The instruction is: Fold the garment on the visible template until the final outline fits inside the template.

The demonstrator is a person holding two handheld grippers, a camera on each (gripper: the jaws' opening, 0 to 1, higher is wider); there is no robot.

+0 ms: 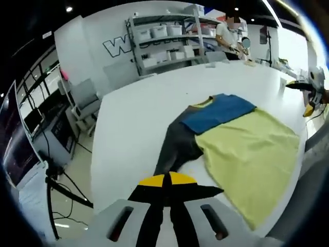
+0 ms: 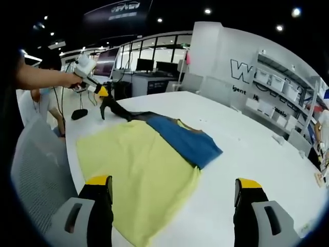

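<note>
A shirt with a yellow body (image 1: 247, 154), a blue chest panel (image 1: 218, 113) and a dark grey sleeve (image 1: 177, 149) lies flat on the white table (image 1: 133, 128). My left gripper (image 1: 165, 180) is shut on the end of that sleeve. In the right gripper view the left gripper (image 2: 104, 93), held by a hand, lifts the sleeve end (image 2: 112, 109) off the table at the far left. My right gripper (image 2: 172, 190) stands open, jaws wide apart, over the yellow hem (image 2: 139, 170) without touching it. The blue panel (image 2: 187, 141) lies beyond.
Shelves with white bins (image 1: 164, 41) and a person (image 1: 229, 31) stand past the table's far end. Grey chairs (image 1: 85, 100) and monitors line the left side. A grey chair back (image 2: 36, 170) stands close by the table edge. Desks with screens (image 2: 146, 67) are behind.
</note>
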